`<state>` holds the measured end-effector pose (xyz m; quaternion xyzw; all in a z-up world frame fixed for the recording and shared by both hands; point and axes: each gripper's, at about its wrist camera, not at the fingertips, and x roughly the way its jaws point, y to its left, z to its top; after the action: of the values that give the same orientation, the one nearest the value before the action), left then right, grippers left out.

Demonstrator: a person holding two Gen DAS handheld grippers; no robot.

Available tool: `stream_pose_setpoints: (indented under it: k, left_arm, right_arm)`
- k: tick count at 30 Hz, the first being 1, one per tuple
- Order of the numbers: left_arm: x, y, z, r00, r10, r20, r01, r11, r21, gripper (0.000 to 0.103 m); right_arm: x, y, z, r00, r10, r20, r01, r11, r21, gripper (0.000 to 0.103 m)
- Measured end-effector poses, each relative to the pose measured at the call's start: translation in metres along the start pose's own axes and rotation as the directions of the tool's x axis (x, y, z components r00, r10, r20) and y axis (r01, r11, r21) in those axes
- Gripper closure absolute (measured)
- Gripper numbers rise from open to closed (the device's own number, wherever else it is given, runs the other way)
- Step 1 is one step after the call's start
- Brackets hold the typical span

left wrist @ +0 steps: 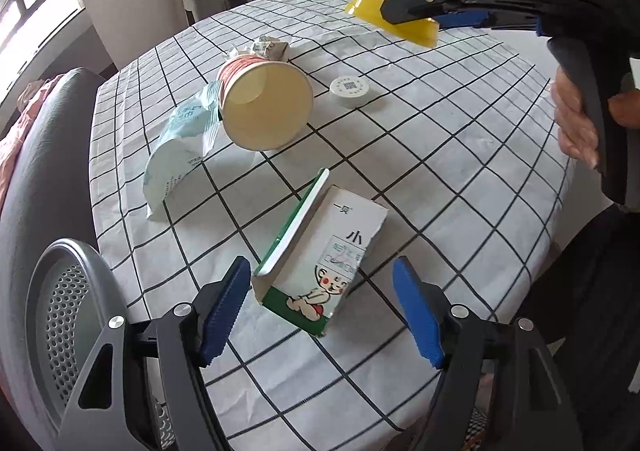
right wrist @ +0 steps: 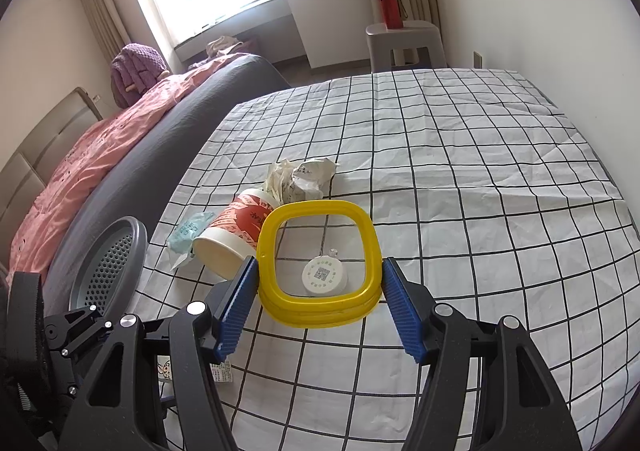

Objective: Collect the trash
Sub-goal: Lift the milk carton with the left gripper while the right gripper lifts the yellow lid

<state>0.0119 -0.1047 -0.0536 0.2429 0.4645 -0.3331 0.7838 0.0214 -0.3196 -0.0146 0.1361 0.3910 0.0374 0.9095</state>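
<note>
Two grippers were seen above a table covered by a white checked cloth (right wrist: 460, 155). The right gripper (right wrist: 318, 291) was closed on a yellow square lid (right wrist: 316, 259), which was pinched at its two side edges between the blue pads and held clear of the cloth; in the left wrist view the same lid (left wrist: 394, 17) was shown at about 1 o'clock, raised above the table. The left gripper (left wrist: 318, 311) was held wide open, nothing being gripped, with a small printed carton (left wrist: 320, 263) lying open on the cloth between and just beyond its fingertips.

Several pieces of trash were spread farther out in the left wrist view. A paper cup (left wrist: 266, 107) was lying on its side at about 11 o'clock, its mouth turned toward the camera. A pale blue wrapper (left wrist: 180, 147) was touching the cup at 10 o'clock, and crumpled paper (left wrist: 272, 47) was lying just behind the cup. A small white round cap (left wrist: 351, 91) was set apart at 12 o'clock; in the right wrist view it (right wrist: 324, 275) was visible through the lid's clear middle. A grey perforated bin (left wrist: 64, 311) was visible at 8 o'clock, beside the table edge. A red bottle (right wrist: 390, 7) was standing on a grey stool (right wrist: 404, 41) beyond the table.
</note>
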Motion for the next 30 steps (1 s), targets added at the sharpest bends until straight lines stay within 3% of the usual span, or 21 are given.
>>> stream_pose_setpoints:
  k: [11, 13, 15, 16, 30]
  left_arm:
    - [0.021, 0.001, 0.008, 1.000, -0.017, -0.016, 0.017, 1.000, -0.024, 0.033]
    - [0.022, 0.000, 0.008, 1.000, -0.018, -0.006, 0.018, 0.999, -0.049, 0.038]
    - [0.023, 0.001, 0.007, 0.999, -0.033, -0.006, 0.032, 0.997, -0.076, 0.061]
    - [0.024, 0.002, 0.007, 0.999, -0.039, -0.008, 0.038, 0.994, -0.098, 0.065]
    - [0.002, 0.010, -0.008, 0.995, 0.032, 0.097, -0.001, 0.952, -0.307, 0.072]
  right_arm:
    - [0.001, 0.004, 0.000, 1.000, 0.005, -0.001, -0.005, 1.000, -0.008, 0.042]
    - [0.001, 0.004, 0.000, 1.000, 0.005, -0.002, -0.005, 1.000, -0.009, 0.042]
    - [0.001, 0.004, 0.000, 1.000, 0.005, -0.003, -0.005, 1.000, -0.009, 0.042]
    - [0.001, 0.004, 0.000, 1.000, 0.005, -0.003, -0.005, 1.000, -0.008, 0.042]
    - [0.006, 0.010, -0.002, 1.000, 0.004, -0.009, -0.004, 1.000, -0.018, 0.042]
